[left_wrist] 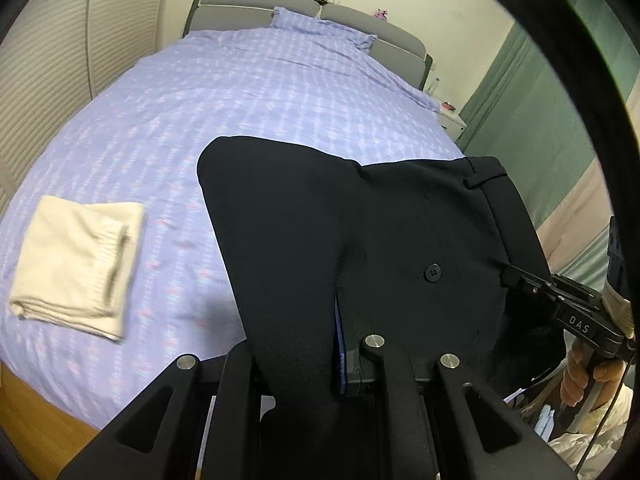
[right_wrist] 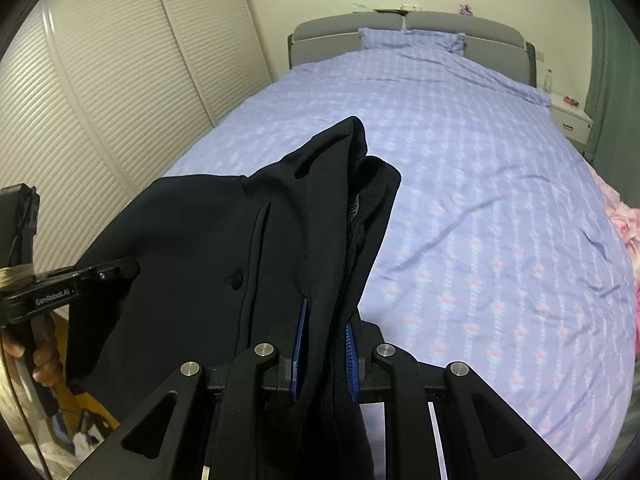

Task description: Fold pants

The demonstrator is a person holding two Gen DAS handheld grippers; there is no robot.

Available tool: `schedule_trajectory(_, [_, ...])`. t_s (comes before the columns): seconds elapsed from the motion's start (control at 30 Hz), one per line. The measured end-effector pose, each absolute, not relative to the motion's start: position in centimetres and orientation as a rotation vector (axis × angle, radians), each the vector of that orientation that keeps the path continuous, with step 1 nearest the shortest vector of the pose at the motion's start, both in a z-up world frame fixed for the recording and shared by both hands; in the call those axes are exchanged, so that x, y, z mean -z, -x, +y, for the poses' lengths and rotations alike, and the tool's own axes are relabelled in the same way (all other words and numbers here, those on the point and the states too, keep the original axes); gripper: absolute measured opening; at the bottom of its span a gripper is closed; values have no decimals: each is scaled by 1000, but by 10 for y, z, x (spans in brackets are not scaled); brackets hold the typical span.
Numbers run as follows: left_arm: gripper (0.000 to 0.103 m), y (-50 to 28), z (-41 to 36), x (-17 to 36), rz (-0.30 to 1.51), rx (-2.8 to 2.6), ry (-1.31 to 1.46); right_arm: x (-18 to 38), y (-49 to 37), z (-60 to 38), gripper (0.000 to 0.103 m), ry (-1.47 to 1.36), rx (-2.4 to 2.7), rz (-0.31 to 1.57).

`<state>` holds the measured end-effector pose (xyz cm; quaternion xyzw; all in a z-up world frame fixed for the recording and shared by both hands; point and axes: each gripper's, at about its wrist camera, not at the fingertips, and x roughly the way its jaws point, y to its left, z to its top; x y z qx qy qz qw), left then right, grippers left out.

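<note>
Black woven dress pants [left_wrist: 360, 240], with back-pocket button [left_wrist: 433, 272] and belt loop [left_wrist: 482, 180] showing: held up in the air at the waist end, above the near edge of the bed, not lying on it. Soft, limp cloth, judged light to medium in weight; hangs and creases under its own weight, no stiffness except at the doubled waistband [left_wrist: 504, 208]. Surface matte, judged not slippery against ribbed pads. Not fragile; button and pocket slit [right_wrist: 258, 240] likely to snag if dragged.

Recommended hold: waistband corners, where the layered cloth gives the pads most to bite on. Single-layer leg cloth to be avoided, as likely to slip or bunch.

Left tongs [left_wrist: 336, 344]: narrow, clamped on a bunched fold of the pants; blue pad [left_wrist: 341, 360] visible at the cloth edge. Right tongs [right_wrist: 326, 356]: narrow, clamped on several gathered layers at the waist opening, between two blue ribbed pads [right_wrist: 298, 344]. Each unit gripped by a person's hand [left_wrist: 580, 372] on the handle.

Below and beyond: bed with lilac patterned duvet cover [left_wrist: 240, 112], matching pillow [left_wrist: 320, 26], grey padded headboard [left_wrist: 232, 8]. Folded cream knit garment [left_wrist: 76, 268] on the duvet, well apart from the pants. Pink cloth [right_wrist: 628, 220] at the bed's far side. White louvred wardrobe doors [right_wrist: 120, 100], green curtain [left_wrist: 532, 112], white bedside cabinet [right_wrist: 572, 120].

Legible writing: "DAS" [left_wrist: 579, 325] on the right unit; "GenRobot.AI" [right_wrist: 52, 298] on the left unit. No garment label readable.
</note>
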<state>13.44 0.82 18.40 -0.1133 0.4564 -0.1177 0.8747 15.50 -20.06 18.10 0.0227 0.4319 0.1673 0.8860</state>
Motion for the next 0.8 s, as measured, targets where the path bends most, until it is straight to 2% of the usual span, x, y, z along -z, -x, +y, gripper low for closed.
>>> schedule_trajectory(0.43, [15, -166, 202, -165, 1022, 196, 143, -170, -180, 37, 18, -39, -386, 976])
schedule_trajectory(0.8, [15, -201, 320, -122, 1079, 120, 73, -136, -231, 156, 18, 47, -498, 1036])
